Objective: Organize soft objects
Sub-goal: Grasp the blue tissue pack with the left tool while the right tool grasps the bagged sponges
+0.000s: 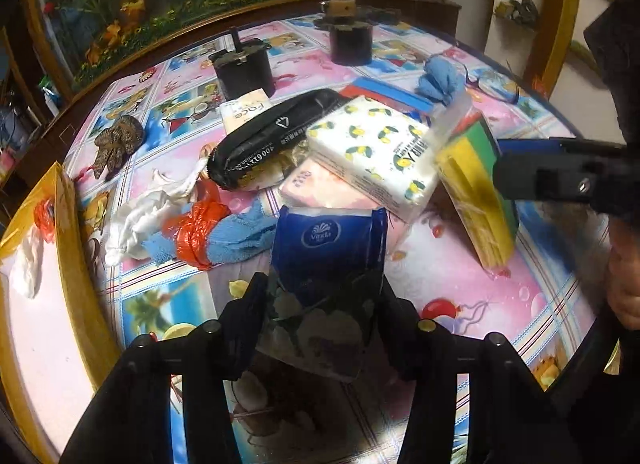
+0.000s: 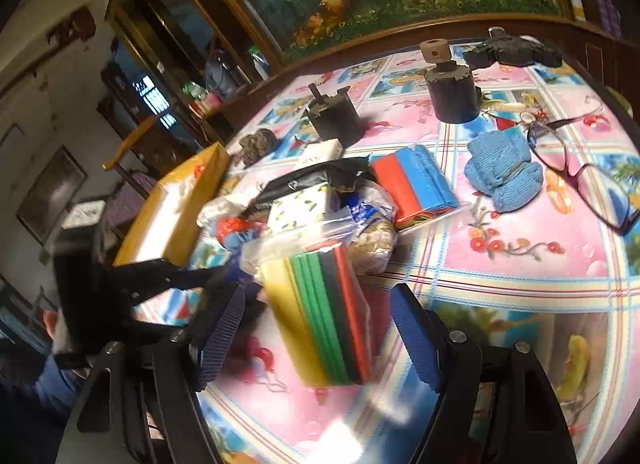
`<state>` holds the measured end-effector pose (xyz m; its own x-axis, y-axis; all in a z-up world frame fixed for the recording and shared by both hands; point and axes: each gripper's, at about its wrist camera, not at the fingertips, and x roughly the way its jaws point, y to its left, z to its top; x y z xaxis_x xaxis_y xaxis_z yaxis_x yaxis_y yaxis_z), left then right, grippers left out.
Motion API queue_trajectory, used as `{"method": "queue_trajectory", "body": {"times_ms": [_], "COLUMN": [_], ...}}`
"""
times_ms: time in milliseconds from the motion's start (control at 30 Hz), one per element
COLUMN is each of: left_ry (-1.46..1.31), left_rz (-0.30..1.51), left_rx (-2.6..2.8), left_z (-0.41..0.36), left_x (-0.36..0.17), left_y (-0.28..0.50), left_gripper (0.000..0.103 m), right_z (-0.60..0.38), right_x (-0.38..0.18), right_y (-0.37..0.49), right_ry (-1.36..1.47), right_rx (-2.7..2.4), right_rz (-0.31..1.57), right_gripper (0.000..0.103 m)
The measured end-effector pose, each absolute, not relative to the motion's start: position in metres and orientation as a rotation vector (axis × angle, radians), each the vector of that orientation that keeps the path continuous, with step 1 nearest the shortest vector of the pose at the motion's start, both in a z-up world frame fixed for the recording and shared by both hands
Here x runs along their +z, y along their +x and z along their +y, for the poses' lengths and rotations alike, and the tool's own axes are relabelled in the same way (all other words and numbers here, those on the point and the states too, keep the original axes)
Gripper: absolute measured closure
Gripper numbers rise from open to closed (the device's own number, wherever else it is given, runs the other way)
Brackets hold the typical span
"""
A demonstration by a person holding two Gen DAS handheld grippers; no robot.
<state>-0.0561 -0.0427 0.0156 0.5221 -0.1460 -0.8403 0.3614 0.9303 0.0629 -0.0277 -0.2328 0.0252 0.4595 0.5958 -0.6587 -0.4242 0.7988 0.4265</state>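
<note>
the blue plastic-wrapped tissue pack (image 1: 326, 260) is clamped between the jaws of the left gripper (image 1: 320, 328), above the patterned tablecloth (image 1: 500, 296). the clear bag of yellow, green, black and red sponge sheets (image 2: 320, 320) is flanked, untouched, by the parted jaws of the right gripper (image 2: 320, 340), beside the lemon-print tissue pack (image 1: 376, 156).

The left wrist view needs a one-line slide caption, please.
Left gripper closes on a blue tissue pack beside the lemon-print pack.

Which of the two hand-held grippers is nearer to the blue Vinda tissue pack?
Left. The left hand-held gripper has the blue Vinda tissue pack between its fingers; the right hand-held gripper straddles the bagged stack of coloured sponges beside it.
</note>
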Motion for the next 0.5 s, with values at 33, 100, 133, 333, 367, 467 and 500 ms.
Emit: {"method": "queue_trajectory", "body": {"times_ms": [33, 100, 133, 333, 367, 467, 500], "left_ry": [0.233, 0.226, 0.222, 0.177, 0.164, 0.139, 0.133], "left_rz": [0.969, 0.959, 0.956, 0.942, 0.936, 0.916, 0.906], "left_rx": [-0.309, -0.309, -0.311, -0.357, -0.371, -0.405, -0.414], "left_z": [-0.041, -0.038, -0.037, -0.028, -0.026, -0.023, -0.022], "left_x": [0.015, 0.014, 0.014, 0.014, 0.016, 0.02, 0.021], "left_y": [-0.057, -0.06, -0.061, -0.06, -0.061, -0.065, -0.066], "left_gripper": [0.053, 0.053, 0.053, 0.053, 0.054, 0.054, 0.054], "right_z": [-0.229, -0.222, -0.218, -0.216, -0.219, -0.229, -0.23], "right_x": [0.023, 0.019, 0.017, 0.013, 0.014, 0.018, 0.021], "right_y": [-0.026, -0.028, -0.03, -0.037, -0.038, -0.041, -0.042], "right_ry": [0.187, 0.147, 0.126, 0.068, 0.08, 0.14, 0.157], "right_rx": [0.628, 0.62, 0.619, 0.536, 0.519, 0.515, 0.52], "right_rz": [0.916, 0.934, 0.945, 0.97, 0.969, 0.955, 0.952], "right_gripper": [0.023, 0.025, 0.029, 0.064, 0.064, 0.064, 0.064]}}
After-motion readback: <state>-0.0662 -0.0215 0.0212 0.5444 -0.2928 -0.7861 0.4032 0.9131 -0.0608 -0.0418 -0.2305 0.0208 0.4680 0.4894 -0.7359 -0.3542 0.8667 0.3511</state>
